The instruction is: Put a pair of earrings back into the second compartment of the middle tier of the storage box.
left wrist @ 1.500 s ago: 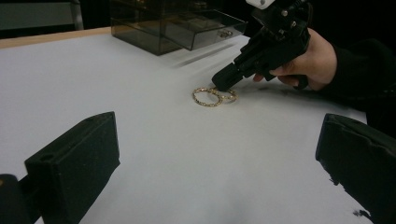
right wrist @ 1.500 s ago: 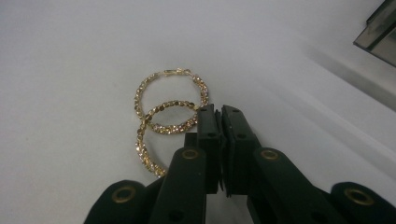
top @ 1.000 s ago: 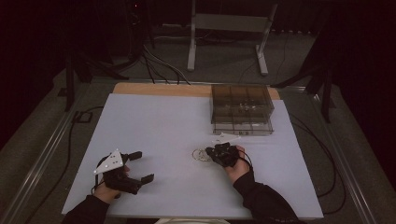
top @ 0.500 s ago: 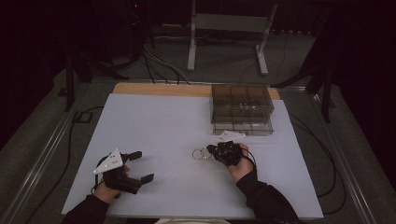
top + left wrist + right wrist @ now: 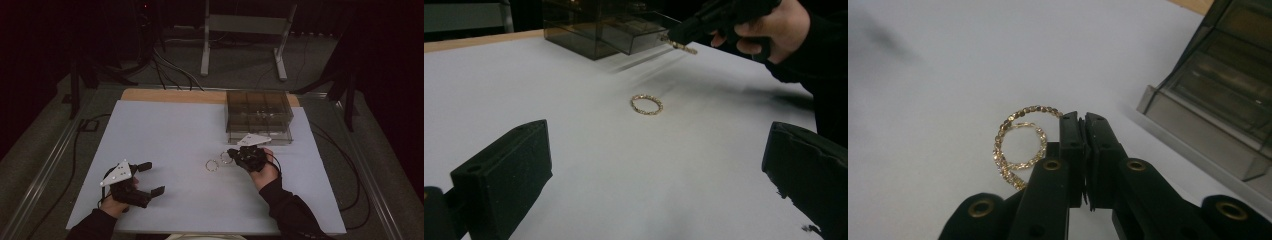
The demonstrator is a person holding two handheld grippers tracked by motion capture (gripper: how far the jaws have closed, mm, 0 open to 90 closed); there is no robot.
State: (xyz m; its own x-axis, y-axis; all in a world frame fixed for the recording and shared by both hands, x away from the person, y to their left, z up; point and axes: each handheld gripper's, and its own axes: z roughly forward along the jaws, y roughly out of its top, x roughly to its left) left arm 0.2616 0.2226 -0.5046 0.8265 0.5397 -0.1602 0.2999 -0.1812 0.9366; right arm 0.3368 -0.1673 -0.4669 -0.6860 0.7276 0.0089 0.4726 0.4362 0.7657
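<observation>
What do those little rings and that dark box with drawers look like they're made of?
The ring held in the right gripper, a hoop, looks like gold-toned metal set with small glinting stones or beads; its rim sparkles. The ring lying on the table has the same beaded gold look. The drawer box seems smoky see-through plastic: its compartments show through the glossy walls. The table has a matte pale surface.
</observation>
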